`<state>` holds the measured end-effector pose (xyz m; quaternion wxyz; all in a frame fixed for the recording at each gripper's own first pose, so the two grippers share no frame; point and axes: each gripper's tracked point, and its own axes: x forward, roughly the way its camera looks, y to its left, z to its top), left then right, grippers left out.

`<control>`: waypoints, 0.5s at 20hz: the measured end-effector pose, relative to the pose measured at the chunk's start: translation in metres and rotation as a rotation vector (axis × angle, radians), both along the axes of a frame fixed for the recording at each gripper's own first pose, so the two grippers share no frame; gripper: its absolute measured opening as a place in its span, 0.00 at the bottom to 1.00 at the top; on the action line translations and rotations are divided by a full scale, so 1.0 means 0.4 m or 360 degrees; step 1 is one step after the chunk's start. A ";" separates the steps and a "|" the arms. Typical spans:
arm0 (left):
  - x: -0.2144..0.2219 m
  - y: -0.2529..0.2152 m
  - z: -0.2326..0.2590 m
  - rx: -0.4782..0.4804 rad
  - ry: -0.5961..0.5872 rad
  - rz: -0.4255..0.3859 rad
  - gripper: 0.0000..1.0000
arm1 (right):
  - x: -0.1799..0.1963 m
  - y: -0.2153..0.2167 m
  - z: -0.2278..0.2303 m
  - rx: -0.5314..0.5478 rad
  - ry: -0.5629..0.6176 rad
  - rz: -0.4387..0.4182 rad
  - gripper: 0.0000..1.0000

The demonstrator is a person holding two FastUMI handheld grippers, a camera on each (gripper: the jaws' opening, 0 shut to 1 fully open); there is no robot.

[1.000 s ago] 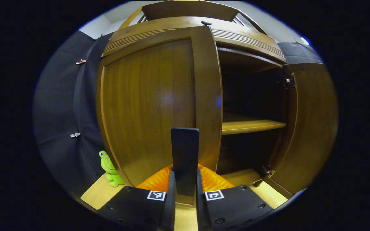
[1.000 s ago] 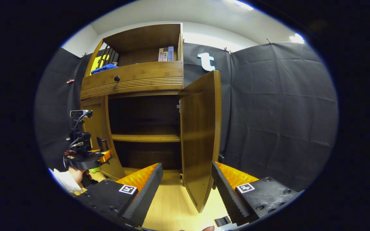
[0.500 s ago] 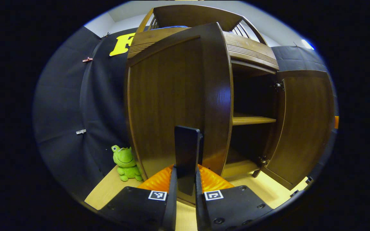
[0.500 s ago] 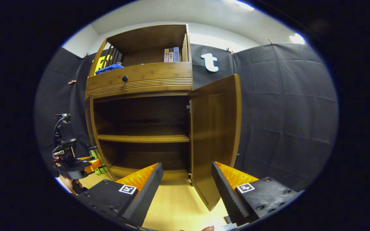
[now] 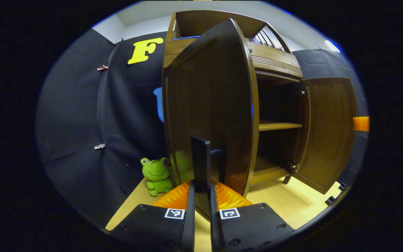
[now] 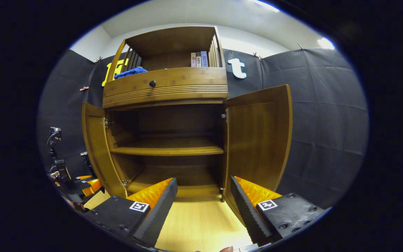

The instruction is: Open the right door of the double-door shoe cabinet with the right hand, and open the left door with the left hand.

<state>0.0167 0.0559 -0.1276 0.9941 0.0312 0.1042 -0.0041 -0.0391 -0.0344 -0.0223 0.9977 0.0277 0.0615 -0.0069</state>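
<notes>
The left door (image 5: pixel 208 105) stands swung out at twelve o'clock with its handle (image 5: pixel 201 164) pinched in my left gripper (image 5: pixel 201 210), while my right gripper (image 6: pixel 203 206) is spread wide before the open right door (image 6: pixel 257 140) at two o'clock.

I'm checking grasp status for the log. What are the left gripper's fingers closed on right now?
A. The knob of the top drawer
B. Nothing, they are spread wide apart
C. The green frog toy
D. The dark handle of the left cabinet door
D: in the left gripper view, the left gripper has its fingers pinched on the dark handle of the left door, which stands swung open.
</notes>
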 end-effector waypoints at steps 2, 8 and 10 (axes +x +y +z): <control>-0.022 0.041 -0.003 0.0000 -0.0006 0.0011 0.20 | -0.005 0.032 0.000 0.0001 -0.0001 0.0009 0.93; -0.055 0.202 -0.022 -0.0003 -0.0023 0.0082 0.14 | -0.016 0.127 -0.004 0.0007 -0.0005 0.0040 0.96; -0.075 0.250 -0.019 -0.0051 -0.0026 0.0079 0.08 | -0.024 0.150 -0.006 0.0002 -0.0008 0.0041 0.93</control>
